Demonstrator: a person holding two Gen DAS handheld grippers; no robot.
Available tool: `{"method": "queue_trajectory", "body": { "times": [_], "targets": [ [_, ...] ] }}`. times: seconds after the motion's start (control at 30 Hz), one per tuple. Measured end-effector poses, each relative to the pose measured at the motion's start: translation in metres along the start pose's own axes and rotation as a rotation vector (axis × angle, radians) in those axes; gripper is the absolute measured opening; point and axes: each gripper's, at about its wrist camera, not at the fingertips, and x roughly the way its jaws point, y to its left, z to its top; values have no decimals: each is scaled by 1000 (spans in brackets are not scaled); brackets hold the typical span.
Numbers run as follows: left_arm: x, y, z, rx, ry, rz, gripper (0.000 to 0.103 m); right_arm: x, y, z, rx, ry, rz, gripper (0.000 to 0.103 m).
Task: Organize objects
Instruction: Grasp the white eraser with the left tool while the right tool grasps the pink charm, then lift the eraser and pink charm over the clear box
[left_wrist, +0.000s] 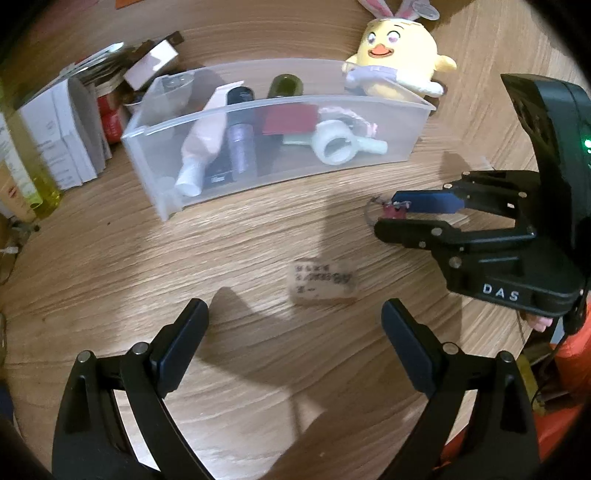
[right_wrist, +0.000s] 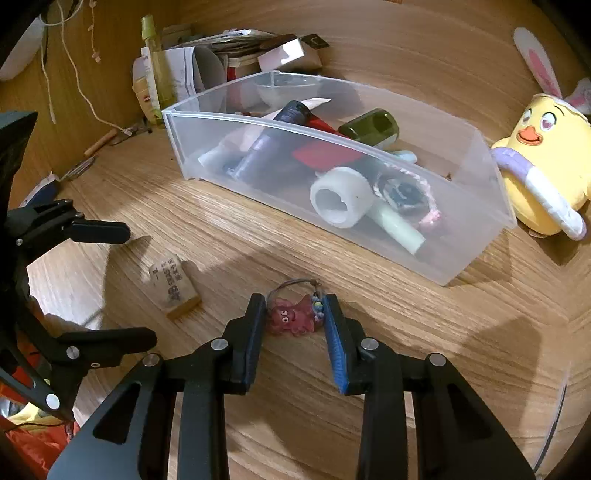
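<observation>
Two grippers work over a wooden table (right_wrist: 424, 332). At lower centre of the right wrist view, the right gripper (right_wrist: 295, 314) has its jaws clenched on a small red charm (right_wrist: 293, 317), pads touching both its sides; the charm lies flat on the table, face toward the camera, wire loop toward the clear bin (right_wrist: 369, 206) above. Its long axis I cannot tell. The left gripper (left_wrist: 295, 321) is spread wide, holding nothing, just below a small wooden block (left_wrist: 325, 284).
</observation>
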Motion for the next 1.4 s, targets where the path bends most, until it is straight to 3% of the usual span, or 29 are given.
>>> {"method": "queue_trajectory", "body": {
  "times": [0.13,0.2,0.3,0.47,0.53,0.6,0.63,0.83,0.93,0.97,1.4],
  "targets": [
    [5,-5,5,26,-4,5,90,-8,-3,-2,17,-27,5,22],
    [8,-5,7,39,5,5,76,-14,-5,-1,27,-42,11,12],
    [11,-6,9,41,1,7,70,-19,-6,-3,27,-52,6,11],
    [9,-6,9,48,-22,8,39,-25,-13,-8,46,-51,25,13],
    [8,-5,8,50,-25,1,39,-27,-16,-10,56,-40,27,23],
    [7,-5,6,48,-32,4,39,-28,-17,-13,63,-45,18,45],
    [6,-5,5,46,-35,8,39,-29,-16,-15,61,-53,9,46],
    [-5,0,6,12,-79,-2,39,-12,-7,-15,13,4,-21,45],
    [-12,4,8,-3,-101,-3,39,-10,-6,-11,20,4,-15,25],
    [-15,5,8,-8,-110,-1,39,-10,-7,-10,23,6,-15,24],
    [-45,18,27,-69,-231,10,39,-41,-10,1,54,-115,-32,24]
  ]
}}
